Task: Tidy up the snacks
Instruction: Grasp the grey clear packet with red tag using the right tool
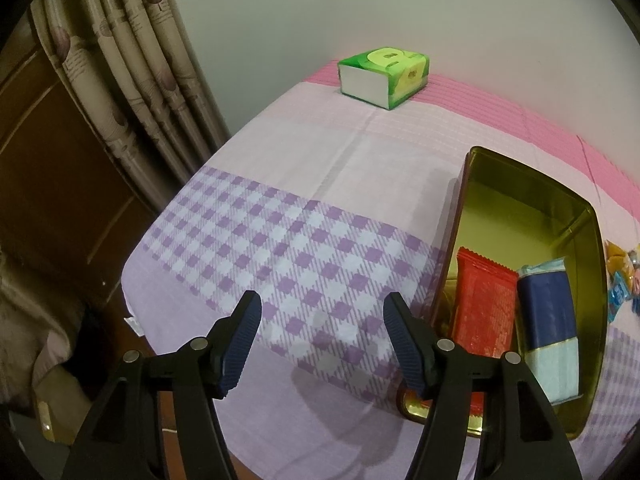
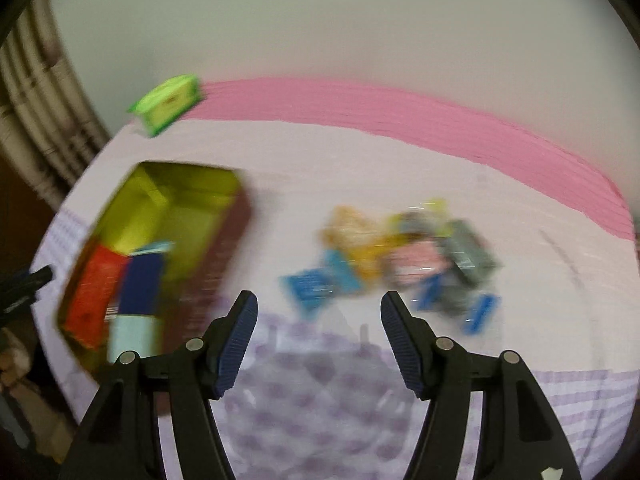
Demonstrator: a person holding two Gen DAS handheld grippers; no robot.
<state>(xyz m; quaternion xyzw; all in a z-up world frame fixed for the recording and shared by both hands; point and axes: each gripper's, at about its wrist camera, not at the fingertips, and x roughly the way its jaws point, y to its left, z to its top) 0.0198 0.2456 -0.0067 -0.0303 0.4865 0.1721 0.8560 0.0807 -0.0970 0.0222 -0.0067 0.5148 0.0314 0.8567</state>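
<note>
A gold tin [image 1: 576,216] lies open on the table at the right of the left wrist view; it holds a red snack packet [image 1: 484,312] and a blue packet [image 1: 548,312]. My left gripper [image 1: 322,312] is open and empty, above the cloth just left of the tin. The right wrist view is blurred by motion. It shows the tin [image 2: 224,220] at the left with the red packet [image 2: 96,296] and blue packet [image 2: 142,288] inside. A heap of loose snacks [image 2: 396,256] lies ahead. My right gripper [image 2: 318,310] is open and empty, short of the heap.
A green tissue pack [image 1: 384,76] stands at the table's far edge, also seen in the right wrist view [image 2: 168,102]. The table wears a purple-checked and pink cloth [image 1: 280,208]. A curtain [image 1: 132,80] and a wooden door [image 1: 48,184] are at the left. A wall stands behind.
</note>
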